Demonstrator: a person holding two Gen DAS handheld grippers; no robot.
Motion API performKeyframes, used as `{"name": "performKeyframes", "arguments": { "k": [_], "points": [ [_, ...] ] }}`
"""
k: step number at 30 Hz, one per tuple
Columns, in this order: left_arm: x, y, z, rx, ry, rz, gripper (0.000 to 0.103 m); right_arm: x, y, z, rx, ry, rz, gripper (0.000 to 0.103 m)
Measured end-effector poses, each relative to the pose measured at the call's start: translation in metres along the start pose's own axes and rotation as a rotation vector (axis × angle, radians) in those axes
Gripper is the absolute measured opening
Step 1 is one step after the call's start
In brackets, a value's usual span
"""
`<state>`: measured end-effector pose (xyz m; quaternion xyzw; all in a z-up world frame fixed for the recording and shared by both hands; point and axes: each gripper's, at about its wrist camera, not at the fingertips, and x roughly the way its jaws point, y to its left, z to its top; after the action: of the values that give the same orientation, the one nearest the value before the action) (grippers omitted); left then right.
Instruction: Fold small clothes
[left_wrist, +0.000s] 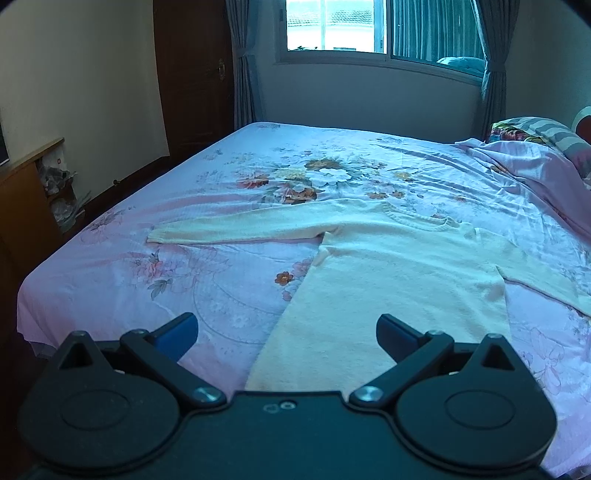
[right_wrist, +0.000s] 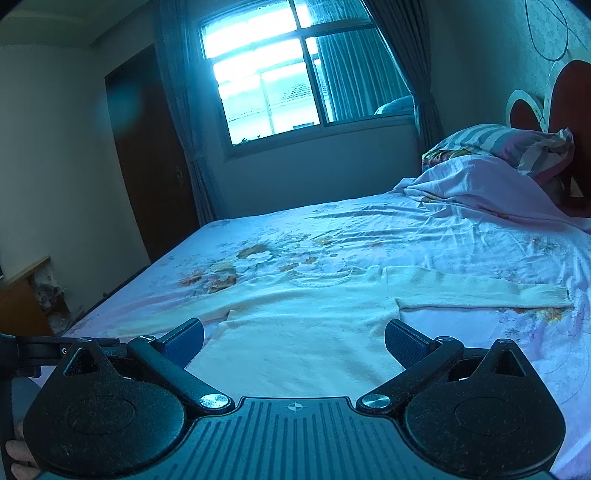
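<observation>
A cream knit sweater (left_wrist: 391, 280) lies flat on the bed, neck away from me, both sleeves spread out sideways. It also shows in the right wrist view (right_wrist: 310, 332). Its left sleeve (left_wrist: 229, 229) reaches left and its right sleeve (right_wrist: 480, 291) reaches right. My left gripper (left_wrist: 286, 328) is open and empty, held above the sweater's lower left hem. My right gripper (right_wrist: 293, 341) is open and empty, held above the sweater's lower body.
The bed has a pink floral sheet (left_wrist: 155, 273). A crumpled sheet and striped pillow (right_wrist: 495, 162) lie at the head, on the right. A wooden cabinet (left_wrist: 26, 206) stands left of the bed. A window (left_wrist: 351, 26) and a dark door (left_wrist: 192, 74) are on the far wall.
</observation>
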<state>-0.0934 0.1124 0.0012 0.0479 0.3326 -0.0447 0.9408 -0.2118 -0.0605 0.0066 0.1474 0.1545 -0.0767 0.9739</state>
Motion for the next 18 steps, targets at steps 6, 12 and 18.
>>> {"name": "performKeyframes", "arguments": {
  "k": [6,12,18],
  "points": [
    [0.001,0.000,0.000,-0.001,-0.001,0.002,0.101,0.006,0.000,0.003,0.032,0.023,0.000,0.103],
    [0.006,-0.001,0.003,-0.011,0.001,0.008,0.101,0.010,0.001,0.007,0.032,0.032,0.006,0.103],
    [0.008,-0.001,0.006,-0.013,0.002,0.010,0.101,0.011,0.002,0.007,0.027,0.027,0.007,0.103]
  ]
}}
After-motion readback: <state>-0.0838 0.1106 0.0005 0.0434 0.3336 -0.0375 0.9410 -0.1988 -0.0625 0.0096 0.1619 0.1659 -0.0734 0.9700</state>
